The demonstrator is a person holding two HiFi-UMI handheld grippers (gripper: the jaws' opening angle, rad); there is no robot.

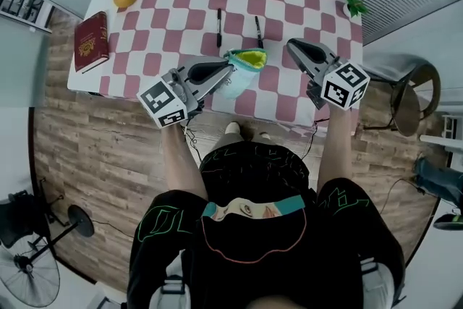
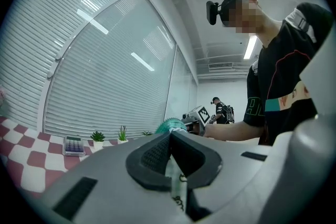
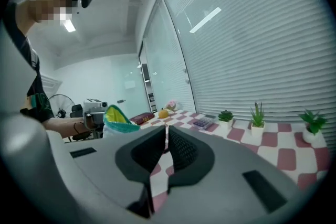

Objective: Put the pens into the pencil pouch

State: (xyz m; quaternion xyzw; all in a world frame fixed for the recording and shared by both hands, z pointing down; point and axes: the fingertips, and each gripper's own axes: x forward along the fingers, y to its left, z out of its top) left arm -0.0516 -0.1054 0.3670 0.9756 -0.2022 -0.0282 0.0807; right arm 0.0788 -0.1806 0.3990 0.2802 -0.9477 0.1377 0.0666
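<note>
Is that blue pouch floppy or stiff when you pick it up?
Probably floppy: the pencil pouch looks like soft cloth, pinched thin between the left tongs. It is likely light, since one pinch at its edge props its mouth open. It might slump if released.

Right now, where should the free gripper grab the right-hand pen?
Mid-barrel, from above, jaws across its width: the right-hand pen lies flat on the tablecloth with bare cloth on either side. The right gripper, shut and empty, is nearest and would need to open first.

Open tablecloth (image 1: 166, 18) lies around both pens (image 1: 219, 27); the raised pouch (image 1: 244, 65) stands just before them.
</note>
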